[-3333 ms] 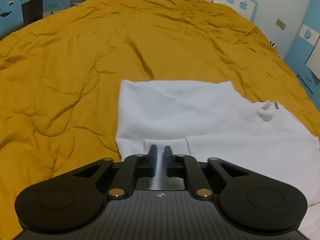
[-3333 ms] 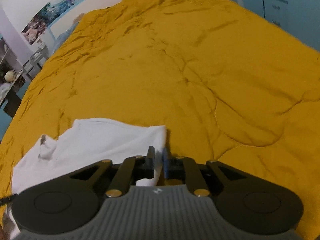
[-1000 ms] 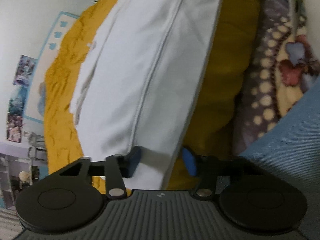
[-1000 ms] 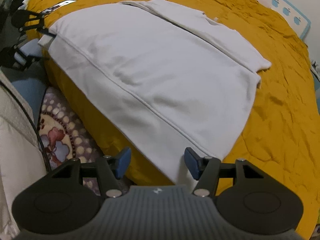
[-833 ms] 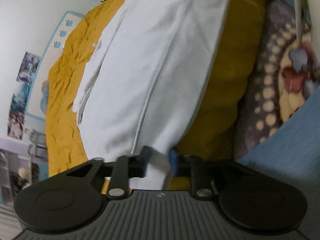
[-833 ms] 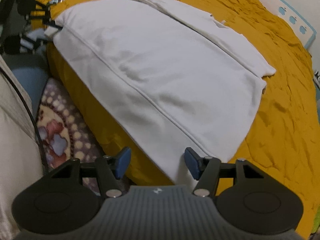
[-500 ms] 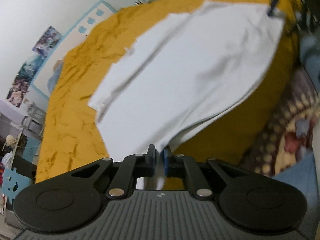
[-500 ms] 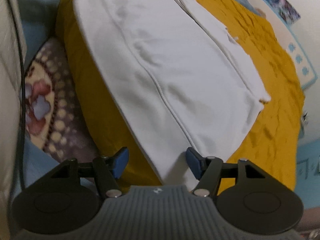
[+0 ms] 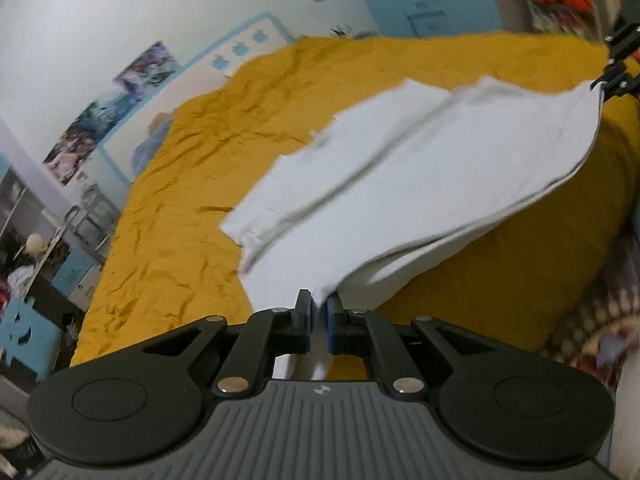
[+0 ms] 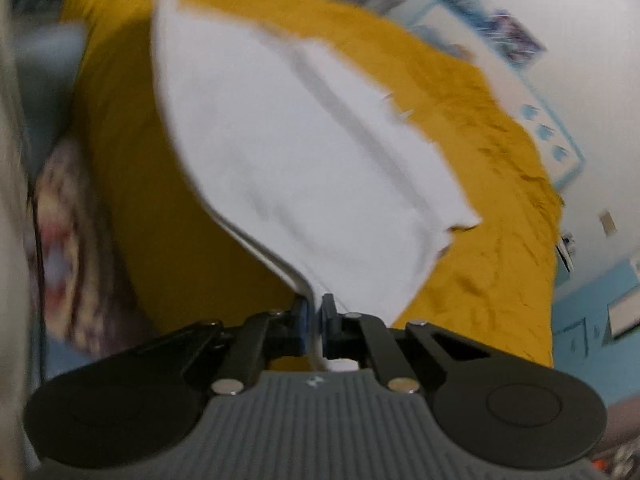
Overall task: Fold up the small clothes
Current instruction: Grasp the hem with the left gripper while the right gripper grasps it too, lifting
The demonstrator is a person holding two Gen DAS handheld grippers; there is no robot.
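A white garment [image 9: 400, 184] lies on a mustard-yellow quilt [image 9: 192, 208], its near hem lifted off the bed's front edge. My left gripper [image 9: 319, 312] is shut on the hem's left corner. My right gripper [image 10: 315, 310] is shut on the hem's other corner, where two cloth layers show. The right gripper also shows in the left wrist view [image 9: 618, 76] at the far right, holding that corner. The garment [image 10: 304, 152] stretches away from me toward a folded band at its far side. The right wrist view is blurred.
The quilt [image 10: 492, 168] covers the whole bed up to a headboard with blue apple shapes [image 9: 240, 48]. A patterned blanket [image 9: 588, 320] hangs below the bed's front edge. Blue cabinets [image 9: 432, 8] and a cluttered desk [image 9: 36, 264] stand around the bed.
Both grippers closed on the hem corners, the left first, then the right. Both have since lifted the hem and tilted upward, so the room's walls came into view.
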